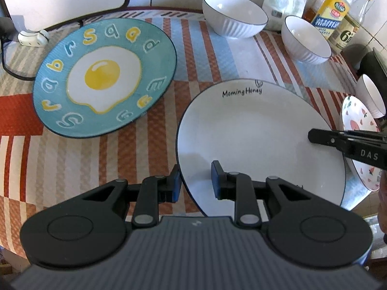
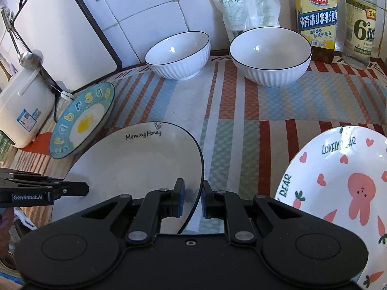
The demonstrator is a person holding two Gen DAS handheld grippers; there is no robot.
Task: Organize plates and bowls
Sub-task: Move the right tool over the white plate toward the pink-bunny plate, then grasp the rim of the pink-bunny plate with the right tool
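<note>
A white "Morning Honey" plate (image 1: 256, 140) (image 2: 130, 166) lies on the striped cloth. My left gripper (image 1: 197, 181) is open, its jaws astride the plate's left rim. My right gripper (image 2: 193, 199) is open, its jaws astride the plate's right rim, with a small gap on each side. A blue fried-egg plate (image 1: 104, 77) (image 2: 82, 120) lies to the left. A white plate with pink rabbits (image 2: 338, 193) (image 1: 358, 125) lies to the right. Two white ribbed bowls (image 2: 179, 55) (image 2: 271, 58) stand at the back.
Bottles (image 2: 316, 12) and a white bag (image 2: 244, 7) stand along the tiled wall behind the bowls. A white rice cooker (image 2: 21, 106) and a cutting board (image 2: 63, 29) stand at the left. A third white bowl (image 1: 371, 96) shows at the right edge.
</note>
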